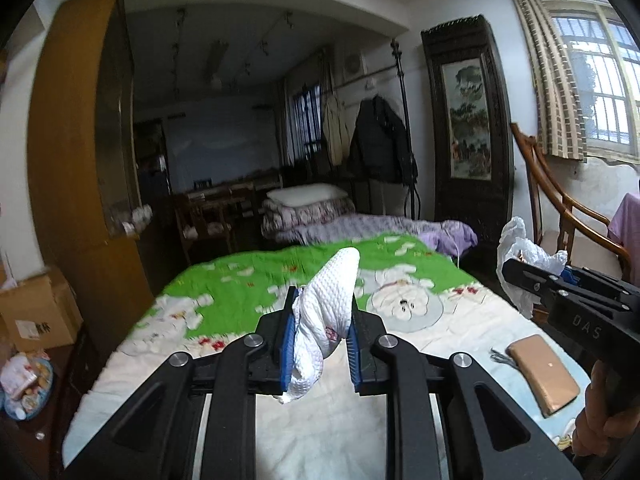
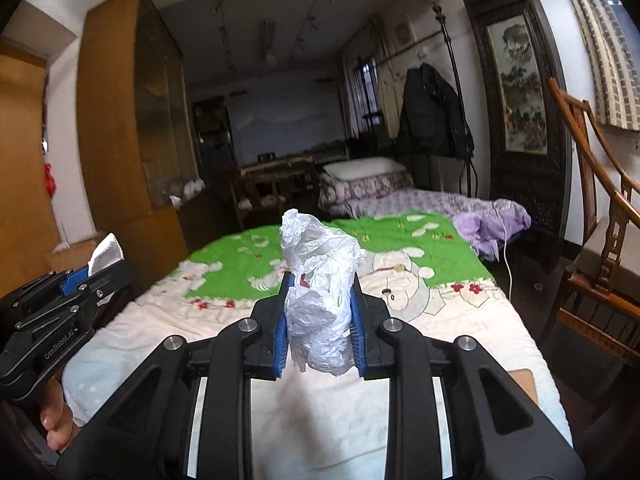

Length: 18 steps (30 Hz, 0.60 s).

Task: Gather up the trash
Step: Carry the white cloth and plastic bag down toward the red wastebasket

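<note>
Crumpled tissue (image 1: 322, 320) pinched in left hand-held gripper (image 1: 323, 336), plastic wrapper (image 2: 320, 300) clamped in right hand-held gripper (image 2: 320, 324)

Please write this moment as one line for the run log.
left gripper: shut on white tissue | right gripper: shut on crumpled plastic bag | both above bed

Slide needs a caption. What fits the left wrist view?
Left gripper clamps a crumpled paper towel above the bed.
</note>
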Motion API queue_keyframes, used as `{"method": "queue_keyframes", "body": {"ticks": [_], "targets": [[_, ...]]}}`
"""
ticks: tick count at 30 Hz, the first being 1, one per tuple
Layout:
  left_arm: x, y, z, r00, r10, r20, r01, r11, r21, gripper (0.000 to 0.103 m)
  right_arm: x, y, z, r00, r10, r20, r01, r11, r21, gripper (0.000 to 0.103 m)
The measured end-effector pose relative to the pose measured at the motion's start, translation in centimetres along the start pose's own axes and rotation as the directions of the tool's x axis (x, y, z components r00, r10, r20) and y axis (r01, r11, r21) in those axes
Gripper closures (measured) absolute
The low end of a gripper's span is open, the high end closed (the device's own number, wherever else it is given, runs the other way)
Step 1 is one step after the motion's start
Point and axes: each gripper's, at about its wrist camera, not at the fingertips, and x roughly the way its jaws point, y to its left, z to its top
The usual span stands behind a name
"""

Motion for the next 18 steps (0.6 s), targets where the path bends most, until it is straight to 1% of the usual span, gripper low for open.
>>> {"method": "queue_keyframes", "body": {"ticks": [5, 6, 9, 10, 14, 18], "targets": [[-5.1, -1.1, 0.4, 0.998, 0.033, 0.051, -0.033, 0.999, 0.012, 0.081, -4.0, 1.3, 0.1, 0.998, 0.053, 0.045, -0.051, 0.998, -0.029, 0.077], [-6.4, -1.4, 0.3, 0.997, 0.046, 0.060, -0.047, 0.999, 0.015, 0.081, -4.8, 1.7, 0.1, 0.996, 0.067, 0.054, -0.065, 0.997, -0.038, 0.077], [-8.6, -1.4, 0.0, 0.994, 0.081, 0.073, -0.082, 0.996, 0.021, 0.081, -6.7, 2.7, 0.1, 0.992, 0.103, 0.075, -0.099, 0.993, -0.057, 0.077], [-9.4, -1.4, -0.2, 0.992, 0.095, 0.077, -0.097, 0.995, 0.021, 0.081, -7.5, 3.1, 0.1, 0.989, 0.128, 0.078, -0.124, 0.991, -0.060, 0.077], [-12.1, -0.6, -0.6, 0.984, 0.153, 0.093, -0.156, 0.988, 0.021, 0.080, -8.3, 5.1, 0.2, 0.978, 0.194, 0.072, -0.188, 0.979, -0.082, 0.077], [-13.5, 1.5, -1.3, 0.973, 0.212, 0.090, -0.213, 0.977, 0.006, 0.080, -8.3, 8.1, -0.3, 0.967, 0.253, 0.040, -0.247, 0.962, -0.120, 0.077]]}}
